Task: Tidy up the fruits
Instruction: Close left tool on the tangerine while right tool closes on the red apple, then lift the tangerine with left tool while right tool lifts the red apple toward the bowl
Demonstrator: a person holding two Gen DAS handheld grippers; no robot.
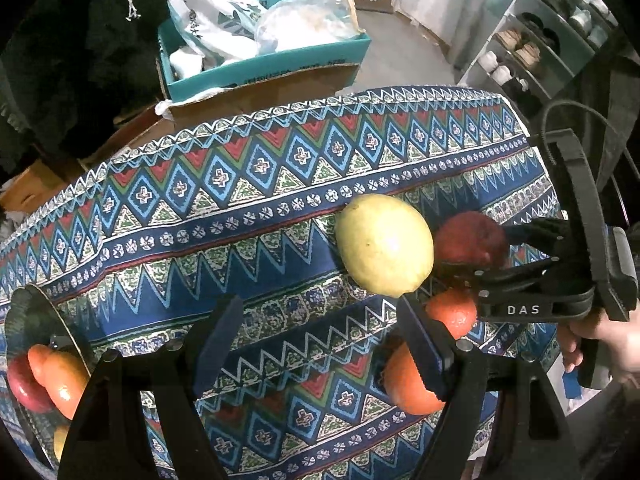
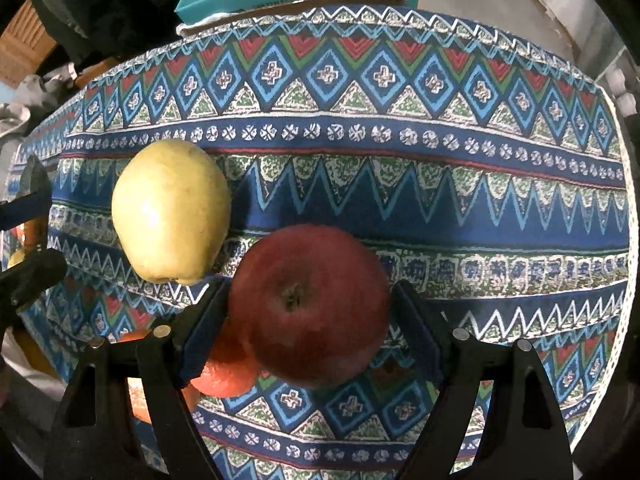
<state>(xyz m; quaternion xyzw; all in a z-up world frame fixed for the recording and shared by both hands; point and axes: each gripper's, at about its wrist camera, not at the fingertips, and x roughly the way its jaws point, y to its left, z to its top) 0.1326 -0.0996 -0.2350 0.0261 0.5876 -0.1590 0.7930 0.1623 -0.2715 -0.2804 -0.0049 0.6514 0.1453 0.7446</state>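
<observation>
Here the right gripper (image 2: pixel 310 334) is pointing down over the red apple (image 2: pixel 310 306), its fingers standing apart on either side of the fruit. The left pad seems to be meeting the apple's skin, while a thin gap is showing at the right pad, so I am judging that nothing is clamped yet. No earlier picture is at hand, so only this stance can be told.

The left gripper (image 1: pixel 320 354) is hanging over the patterned tablecloth (image 1: pixel 280 208) with its fingers (image 1: pixel 218 344) wide apart and nothing between them; an orange (image 1: pixel 408 380) is lying just beside its right finger.

Fruit is sitting in two places. Near the right side of the table the red apple, a yellow-green fruit (image 2: pixel 172 212) to its far left, and two oranges, one of them (image 2: pixel 226 368) tucked against the apple's near left, are making a loose cluster. At the left edge of the left wrist view a round container (image 1: pixel 24 308) is already holding some fruit, a red one (image 1: pixel 20 384) and orange ones among them, though its shape is hard to read.

So the sorting is looking partly done: some fruit is seemingly gathered, while four pieces are lying loose on the cloth. The apple is likely the piece in hand.
</observation>
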